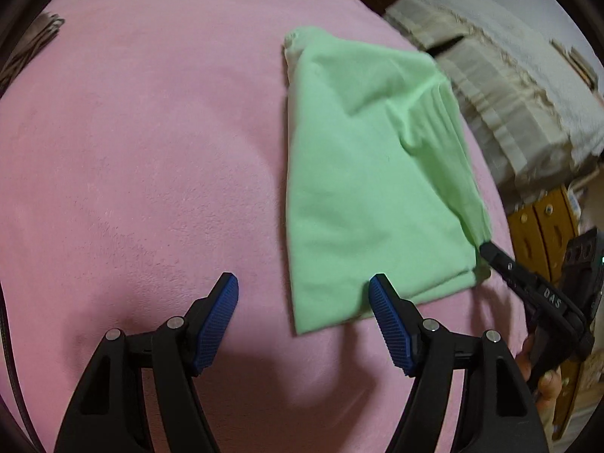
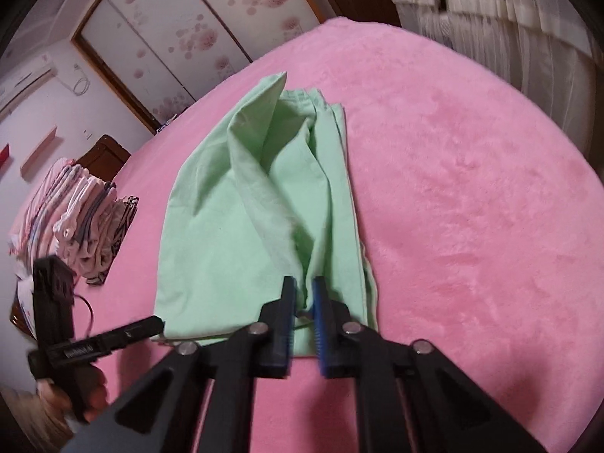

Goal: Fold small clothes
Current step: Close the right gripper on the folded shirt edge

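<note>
Two grippers: your right gripper point(image 2: 302, 294) pinches the green garment point(image 1: 362, 188) by its near corner on the pink blanket point(image 1: 151, 151); your left gripper point(image 1: 304, 288) gapes empty beside its near edge.

A plain mint-green garment point(image 1: 370, 173) lies on a pink fleece blanket point(image 1: 151, 151). Each black tool point(image 2: 302, 302) has blue ribbed pads point(image 1: 222, 317). Cupboard doors point(image 2: 181, 30), upper left, show pink flowers.

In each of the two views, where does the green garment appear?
Left wrist view: the green garment lies right of centre on the pink blanket, its right corner pinched by the right gripper.
Right wrist view: centre, running up from that gripper.
Shared landmark: the pink blanket.
</note>
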`<state>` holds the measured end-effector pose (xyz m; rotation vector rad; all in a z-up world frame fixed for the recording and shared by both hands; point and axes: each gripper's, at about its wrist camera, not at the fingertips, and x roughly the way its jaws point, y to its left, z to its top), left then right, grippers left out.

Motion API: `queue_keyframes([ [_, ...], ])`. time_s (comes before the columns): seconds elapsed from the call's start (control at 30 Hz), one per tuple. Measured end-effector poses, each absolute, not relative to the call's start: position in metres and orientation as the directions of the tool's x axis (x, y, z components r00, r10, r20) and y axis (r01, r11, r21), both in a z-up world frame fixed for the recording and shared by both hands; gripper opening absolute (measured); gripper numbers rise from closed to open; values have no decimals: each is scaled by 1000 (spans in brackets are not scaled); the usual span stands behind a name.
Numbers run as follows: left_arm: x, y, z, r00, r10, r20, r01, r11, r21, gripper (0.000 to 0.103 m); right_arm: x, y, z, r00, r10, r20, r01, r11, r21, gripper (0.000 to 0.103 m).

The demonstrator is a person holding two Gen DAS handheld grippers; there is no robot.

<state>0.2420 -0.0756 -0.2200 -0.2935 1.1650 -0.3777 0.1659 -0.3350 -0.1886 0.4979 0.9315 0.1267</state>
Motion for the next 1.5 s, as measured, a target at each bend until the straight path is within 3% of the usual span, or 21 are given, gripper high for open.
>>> queue_keyframes([
  [0.17, 243, -77, -222, 344, -474, -810, 137, 879, -456, 71, 147, -345, -175, 632, 317, -707, 163, 838, 521, 8],
  [0.43, 246, -81, -222, 315, -527, -789, 154, 849, -506, 71, 142, -349, -187, 589, 263, -764, 246, 842, 480, 7],
  [0.67, 248, -87, -216, 295, -509, -809, 202, 861, -468, 71, 141, -335, -181, 545, 158, -824, 260, 902, 345, 9],
  [0.8, 261, -82, -196, 343, -476, -810, 253, 877, -408, 71, 152, -329, -153, 600, 84, -795, 221, 939, 265, 12],
  [1.03, 334, -92, -158, 465, -432, -773, 282, 900, -333, 71, 239, -317, -133, 657, 238, -715, 71, 925, 373, 12],
  [1.3, 416, -126, -153, 456, -528, -716, 301, 849, -434, 71, 362, -294, -165, 577, 361, -732, 19, 891, 454, 12],
  [1.43, 442, -146, -175, 431, -478, -765, 281, 877, -389, 69, 391, -294, -194, 516, 268, -813, 90, 927, 363, 12],
  [1.5, 450, -150, -190, 425, -423, -800, 255, 904, -342, 69, 396, -305, -205, 503, 197, -841, 144, 941, 306, 4],
])
